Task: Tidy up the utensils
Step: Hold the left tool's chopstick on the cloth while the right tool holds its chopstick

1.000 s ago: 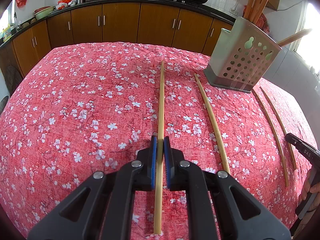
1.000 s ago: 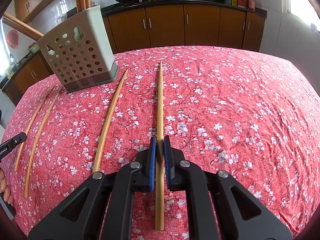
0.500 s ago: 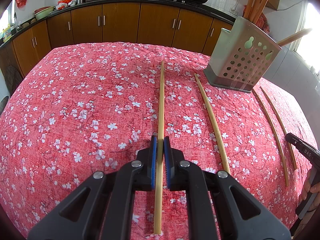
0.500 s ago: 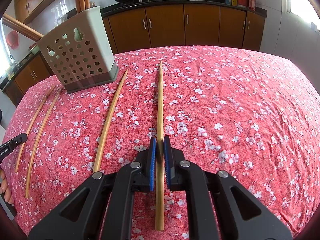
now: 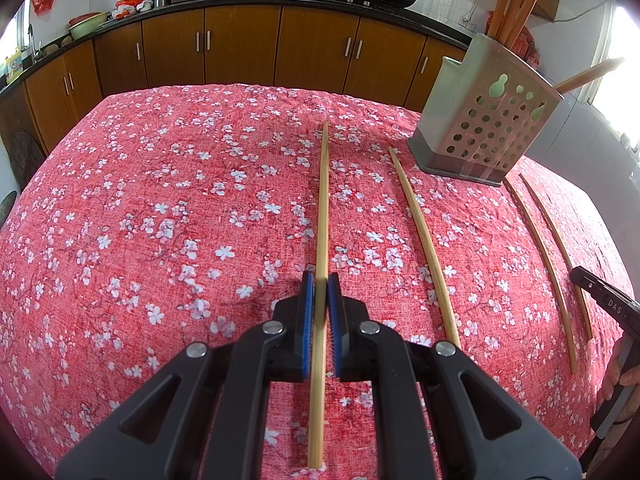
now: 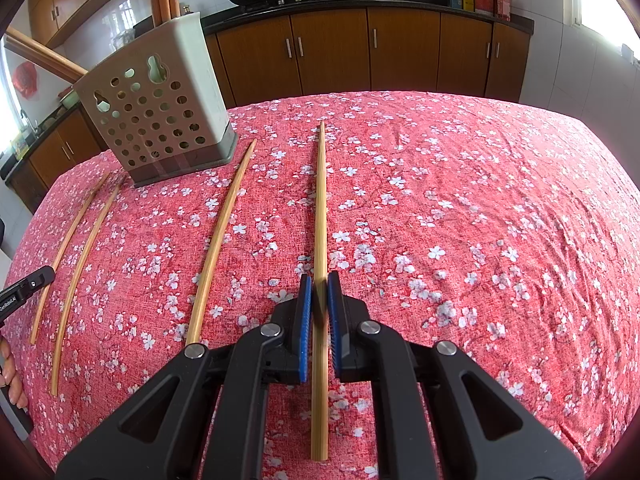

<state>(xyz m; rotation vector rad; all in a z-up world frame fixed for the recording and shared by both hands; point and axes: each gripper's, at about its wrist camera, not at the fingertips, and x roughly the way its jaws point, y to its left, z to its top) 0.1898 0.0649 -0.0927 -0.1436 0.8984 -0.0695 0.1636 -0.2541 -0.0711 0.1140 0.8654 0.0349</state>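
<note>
Both the left gripper [image 5: 320, 280] and right gripper [image 6: 320, 280] are reaching level over the tablecloth [image 5: 160, 200], each clenching 1 chopstick [image 5: 323, 200] [image 6: 320, 200] between its jaws.

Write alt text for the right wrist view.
The right hand-held gripper is shut on a bamboo chopstick over a red floral tablecloth. Three more chopsticks lie to its left, near a perforated utensil holder with chopsticks standing in it.

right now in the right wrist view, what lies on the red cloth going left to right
two thin curved bamboo sticks → perforated grey plastic utensil holder → longer curved bamboo stick → straight bamboo chopstick between the right claw pads
</note>
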